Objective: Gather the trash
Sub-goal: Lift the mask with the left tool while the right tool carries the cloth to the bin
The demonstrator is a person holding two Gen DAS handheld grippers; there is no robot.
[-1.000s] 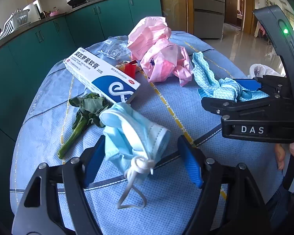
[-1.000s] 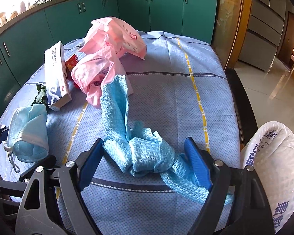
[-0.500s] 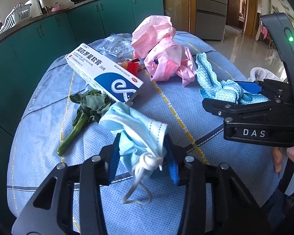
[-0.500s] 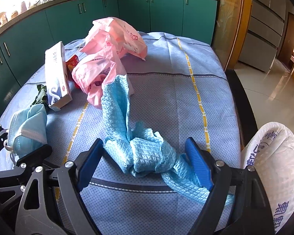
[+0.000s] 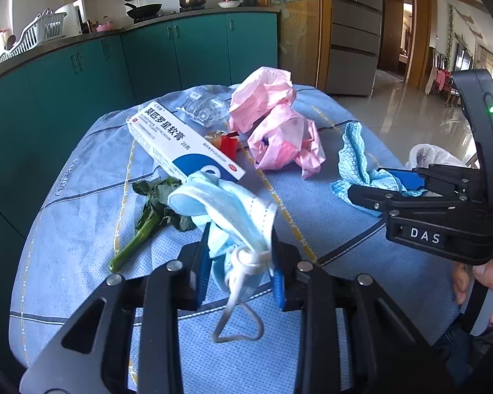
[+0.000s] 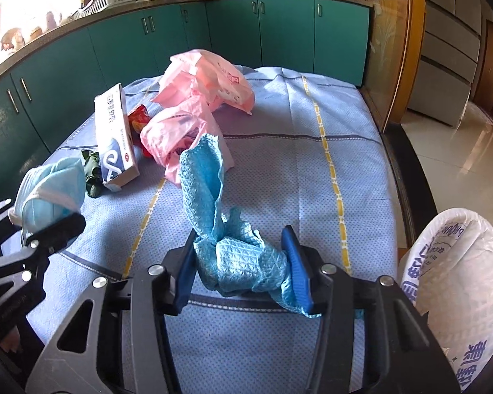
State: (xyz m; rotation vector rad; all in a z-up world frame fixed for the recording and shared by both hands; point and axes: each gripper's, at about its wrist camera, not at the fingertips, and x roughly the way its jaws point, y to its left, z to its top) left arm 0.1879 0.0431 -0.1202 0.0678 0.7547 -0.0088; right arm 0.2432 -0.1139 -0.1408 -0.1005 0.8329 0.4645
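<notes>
Currently both tools closing: left tool [image 5: 241,271] pinching the face mask [image 5: 226,210] near its knotted ear loops, right tool [image 6: 243,271] squeezing the blue cloth [image 6: 210,197]. Both still touch the worktop [image 6: 279,170]; bunched grips likely prevent slipping during lift.
</notes>
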